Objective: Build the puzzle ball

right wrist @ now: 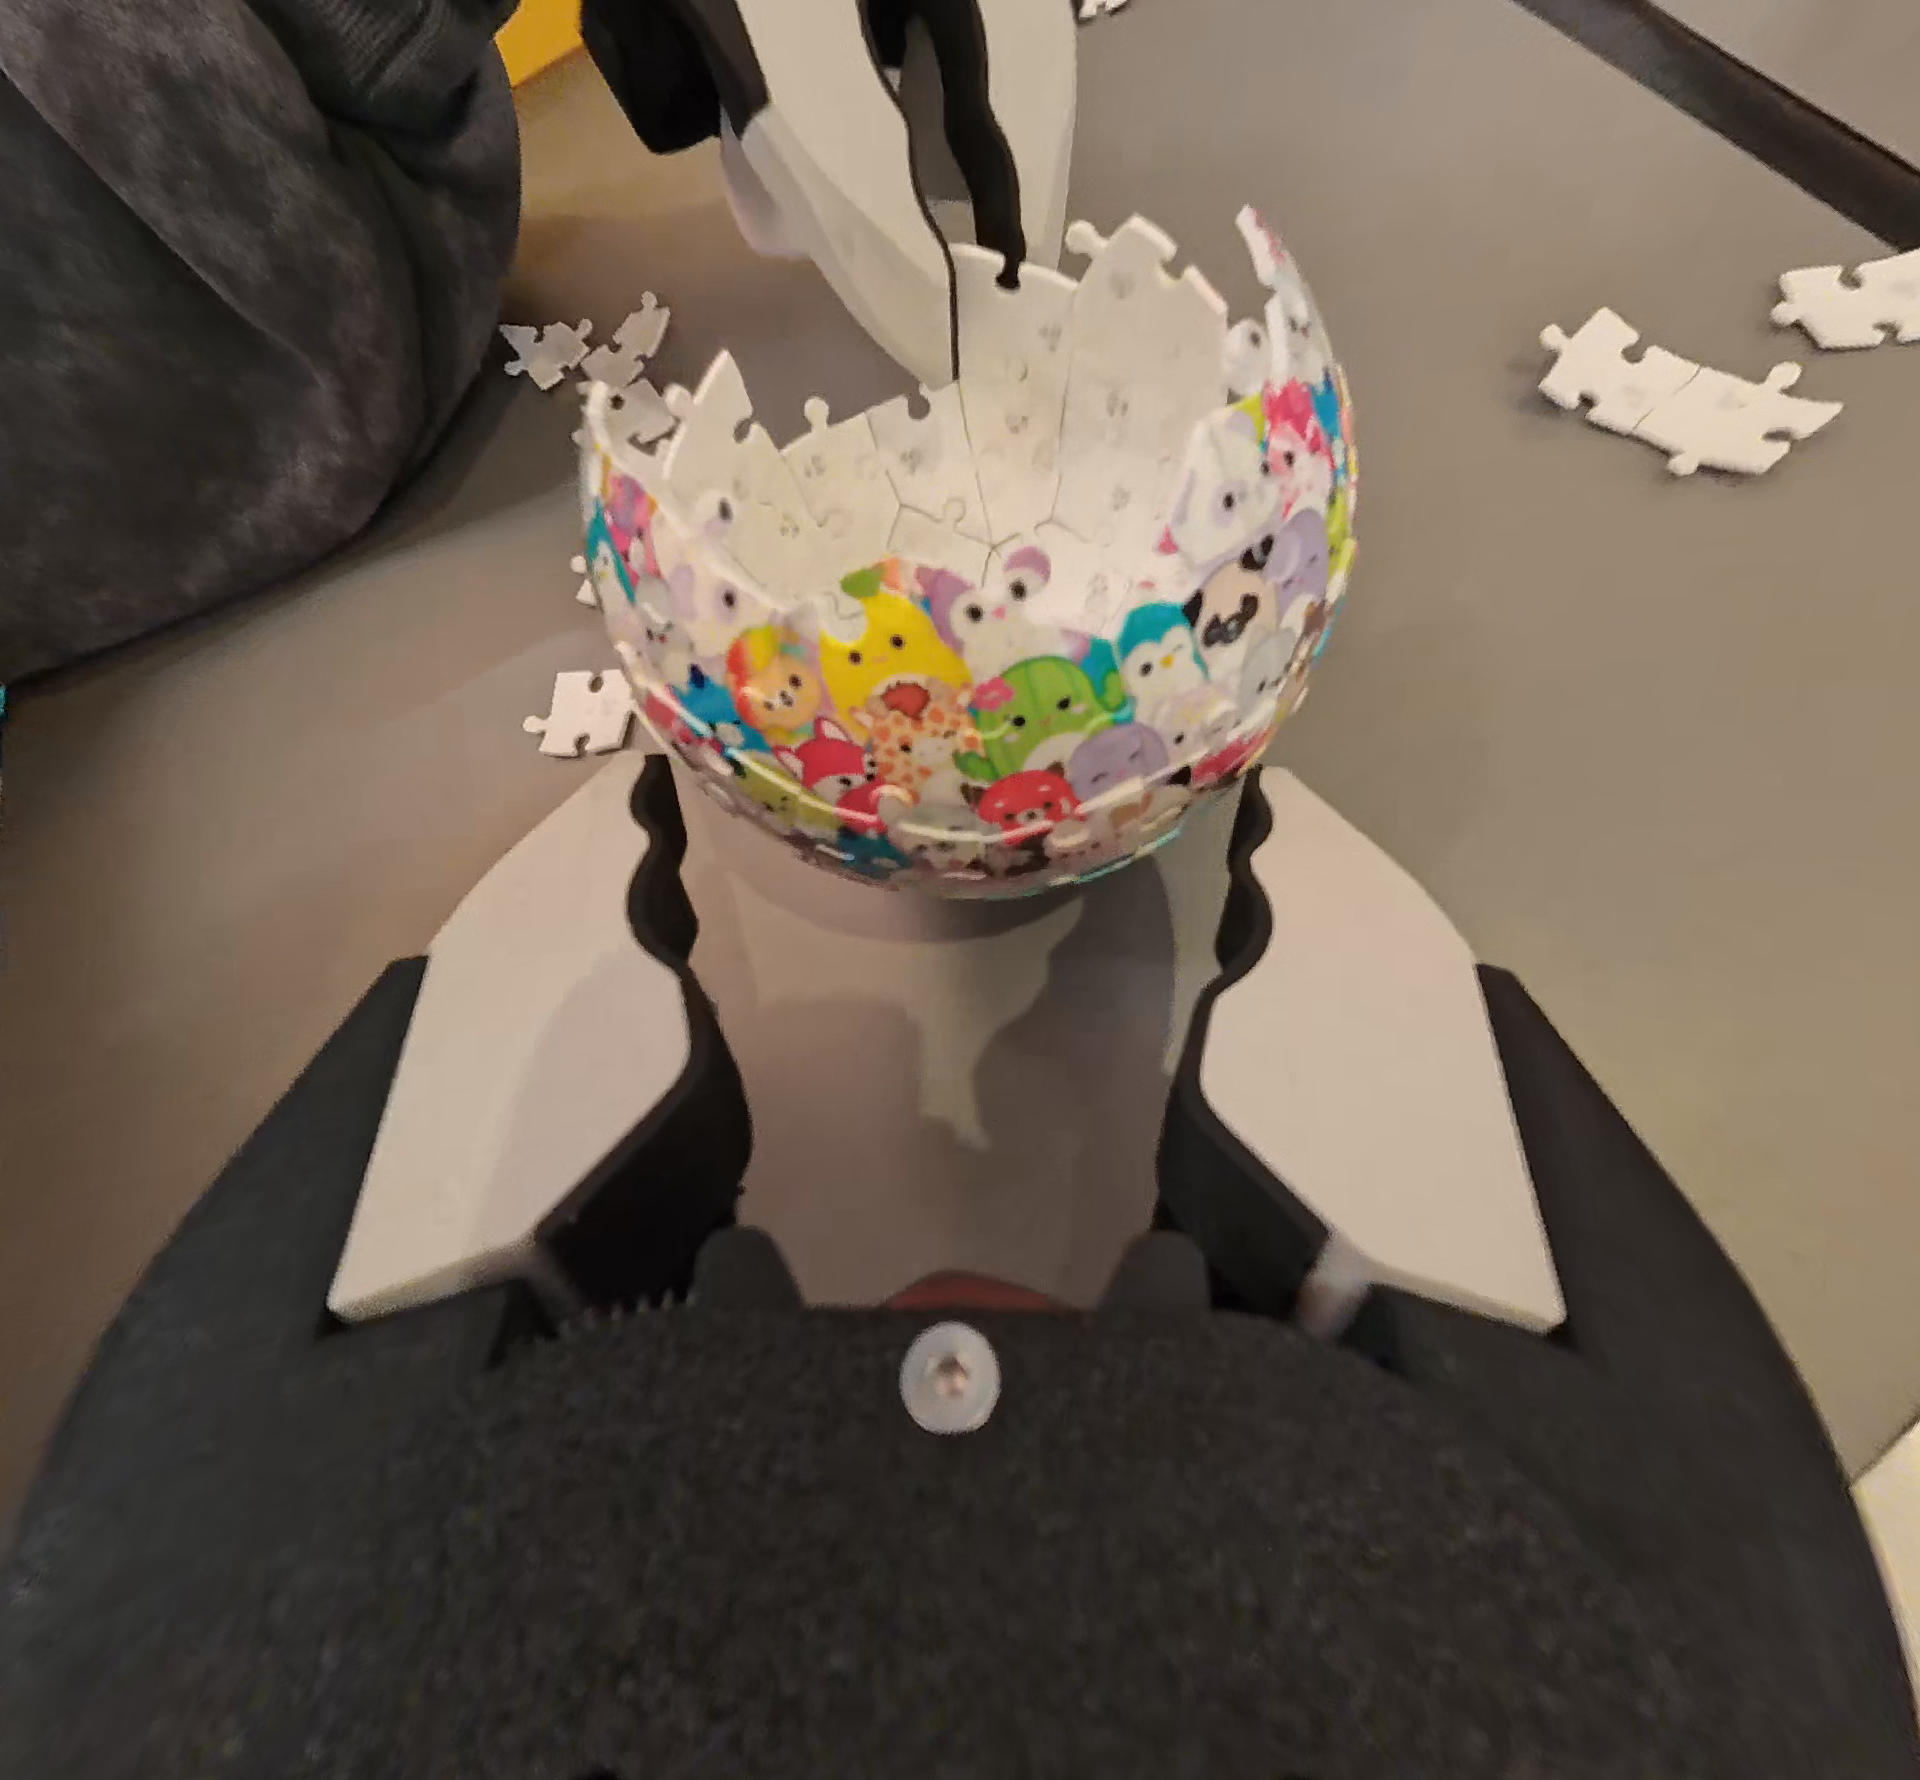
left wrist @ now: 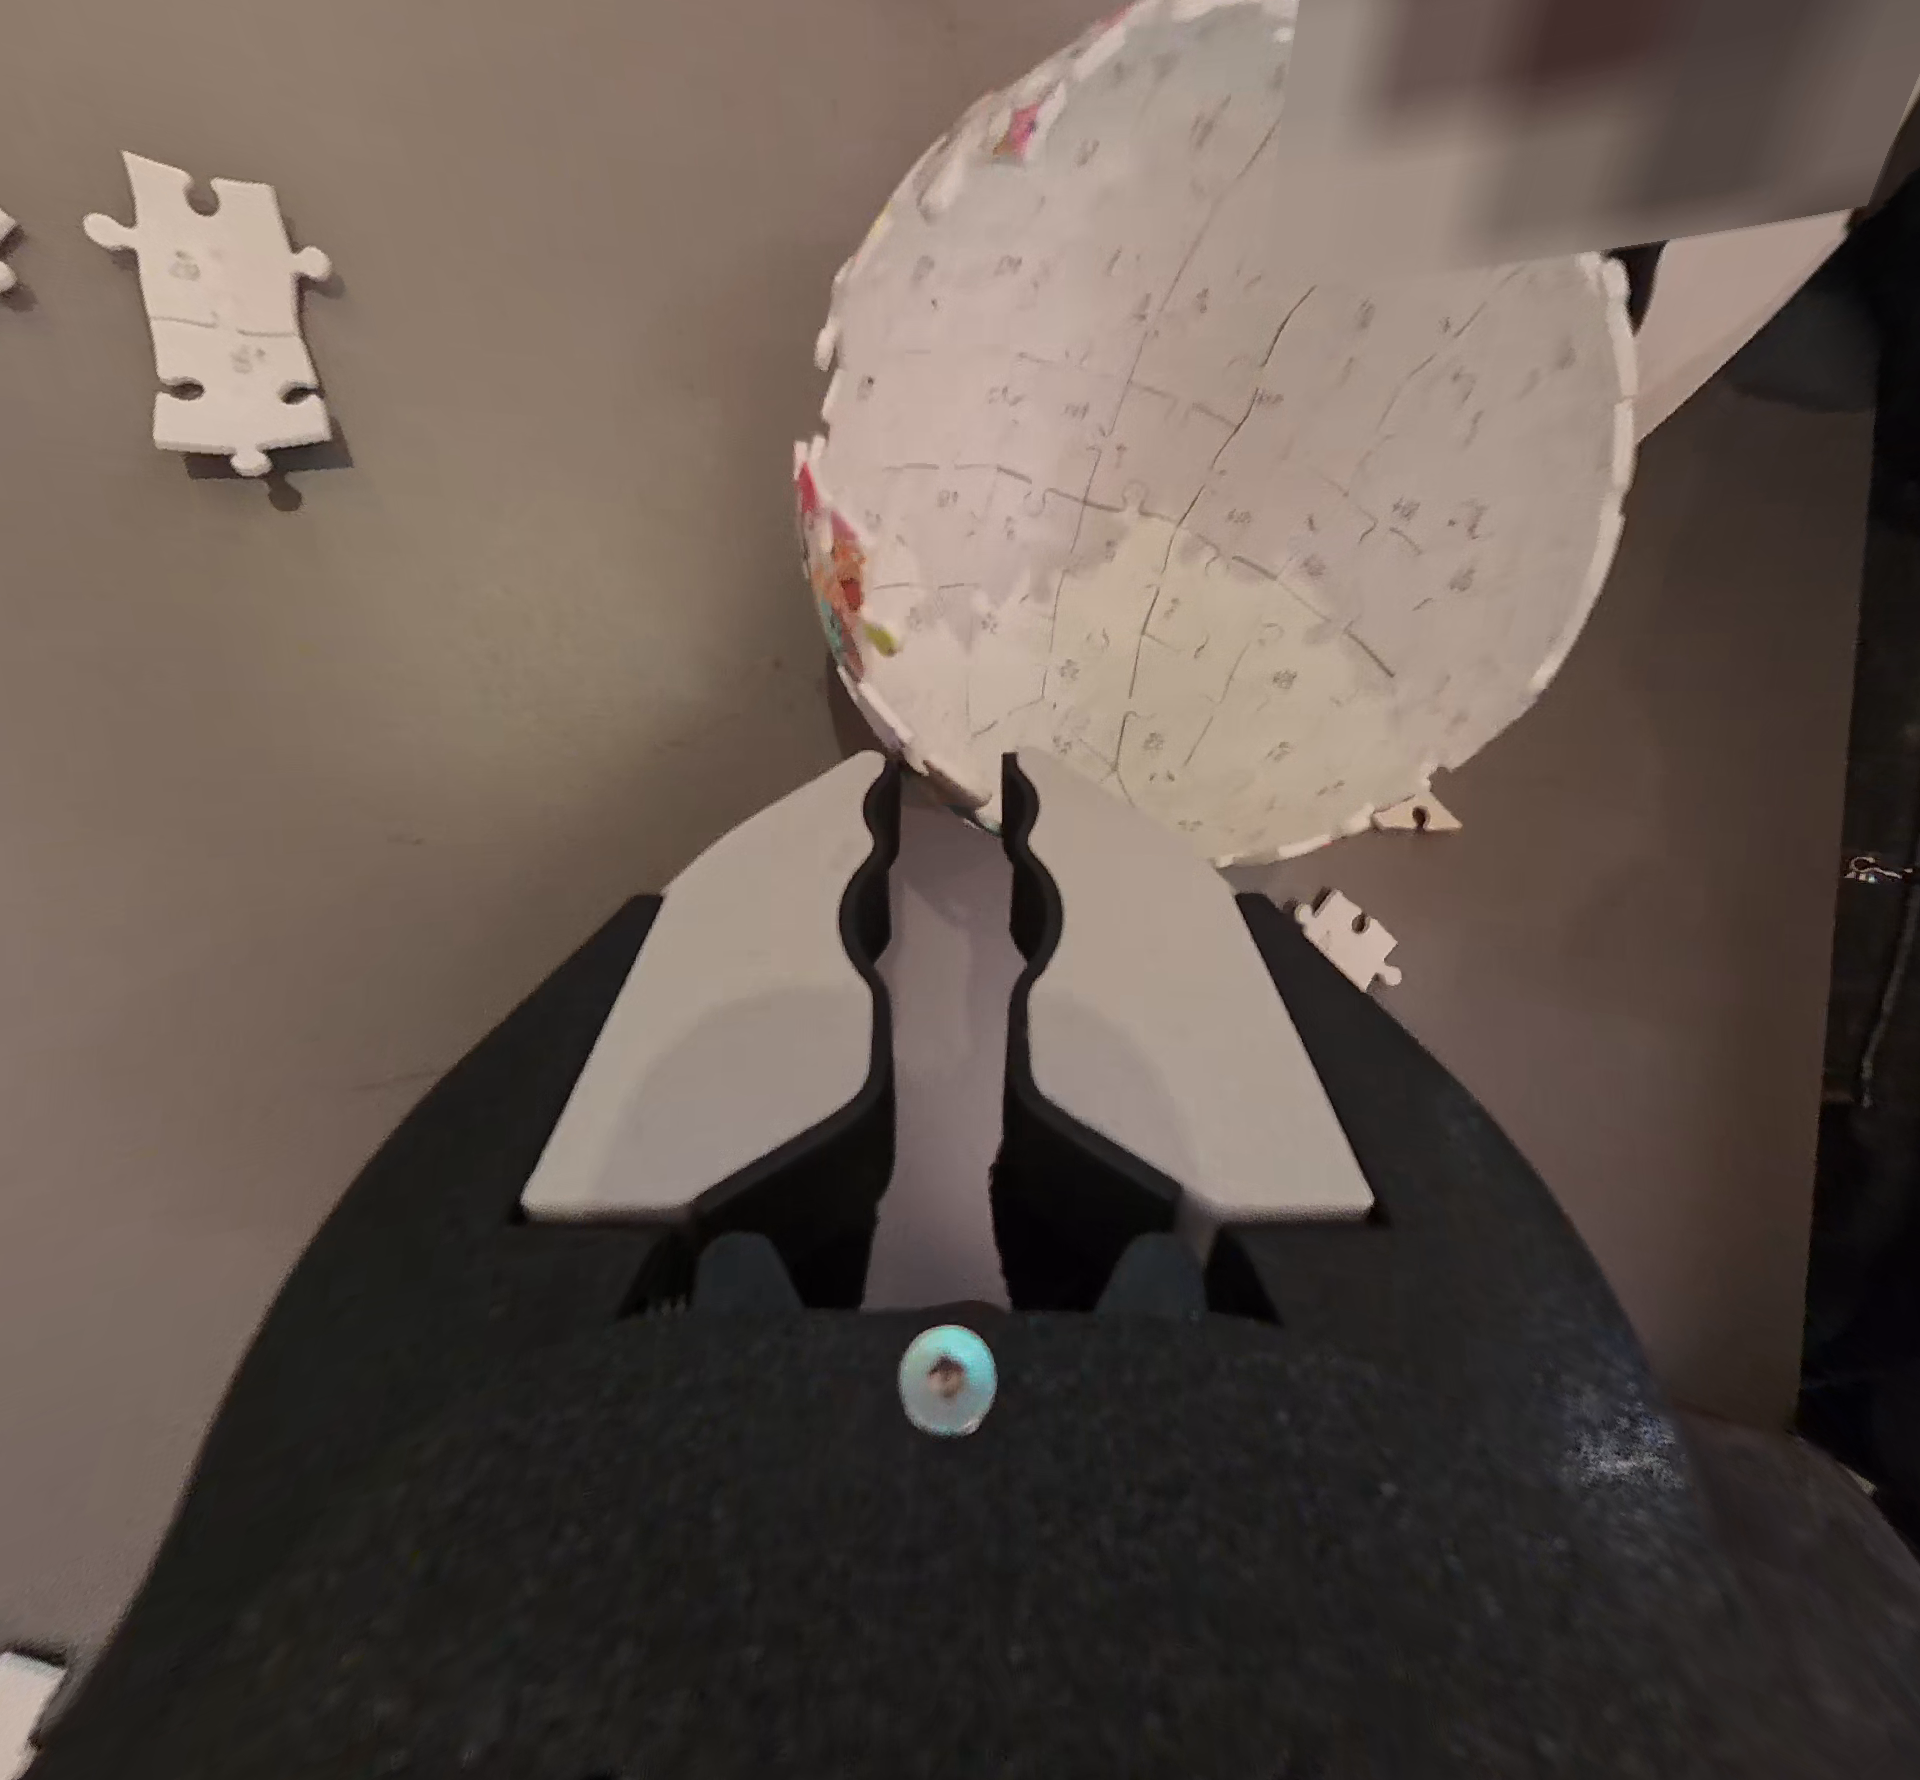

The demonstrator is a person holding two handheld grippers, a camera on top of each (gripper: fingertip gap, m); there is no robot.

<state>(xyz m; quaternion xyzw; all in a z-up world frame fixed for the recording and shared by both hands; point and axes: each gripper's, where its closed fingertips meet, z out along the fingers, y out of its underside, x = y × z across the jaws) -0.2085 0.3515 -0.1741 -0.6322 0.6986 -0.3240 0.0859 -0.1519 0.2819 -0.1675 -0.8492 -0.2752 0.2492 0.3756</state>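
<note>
The puzzle ball (right wrist: 935, 691) is a half-built shell, colourful cartoon animals outside and white inside, with a jagged open rim. My right gripper (right wrist: 951, 795) is shut on its lower part, one finger on each side. In the left wrist view the ball (left wrist: 1226, 483) shows its white inside, with the right gripper's fingers (left wrist: 1725, 317) beside it. My left gripper (left wrist: 943, 780) is nearly shut at the rim, with something white in its gap. In the right wrist view the left gripper (right wrist: 982, 296) comes down from above and pinches a white piece (right wrist: 1003, 328) at the far rim.
Loose white pieces lie on the grey table (right wrist: 1558, 795): a joined strip (right wrist: 1683, 405) to the right, a cluster (right wrist: 592, 348) and a single piece (right wrist: 582, 712) to the left. Another strip (left wrist: 223, 317) lies far left. A person's grey sleeve (right wrist: 208, 276) fills the left side. The grippers' ends are close to 10 cm from one another.
</note>
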